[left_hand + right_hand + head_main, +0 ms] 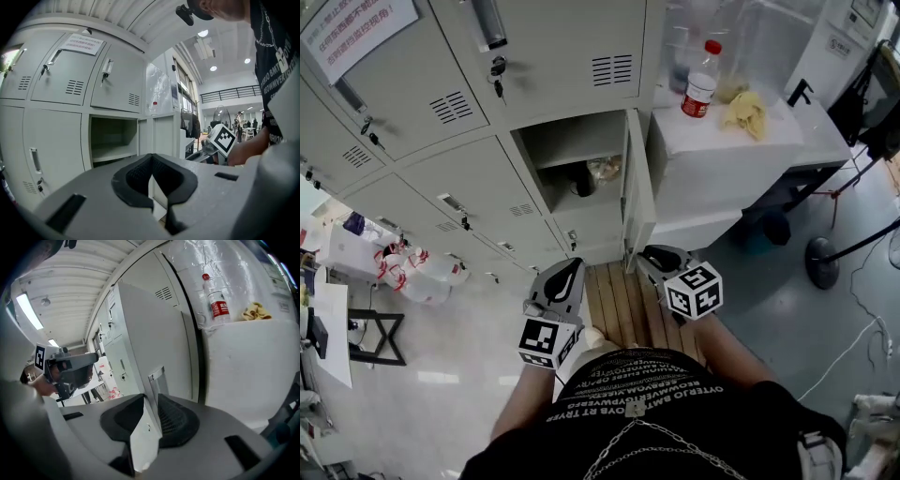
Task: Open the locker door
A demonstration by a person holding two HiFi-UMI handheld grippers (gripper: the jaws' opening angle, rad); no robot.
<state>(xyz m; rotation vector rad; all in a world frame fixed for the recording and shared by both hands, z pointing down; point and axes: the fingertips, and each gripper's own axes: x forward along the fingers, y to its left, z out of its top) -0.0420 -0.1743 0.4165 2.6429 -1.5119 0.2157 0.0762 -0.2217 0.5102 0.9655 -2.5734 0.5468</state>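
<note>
The grey locker bank fills the upper left of the head view. One middle compartment [581,150] stands open, and its door [635,192] is swung out towards me, seen edge-on. My right gripper [651,255] is at the door's lower free edge. In the right gripper view the door [150,333] runs between the black pads, with the gripper [150,401] shut on its edge. My left gripper [566,270] hovers left of the door, apart from it. In the left gripper view it [151,165] points at the open compartment [110,140], its tips together and holding nothing.
A white cabinet [722,159] stands close to the right of the door, carrying a bottle with a red cap [700,80] and a yellow cloth [747,112]. A dark object and a bag [592,173] lie on the open locker's lower shelf. Bags [412,272] and a desk lie at left.
</note>
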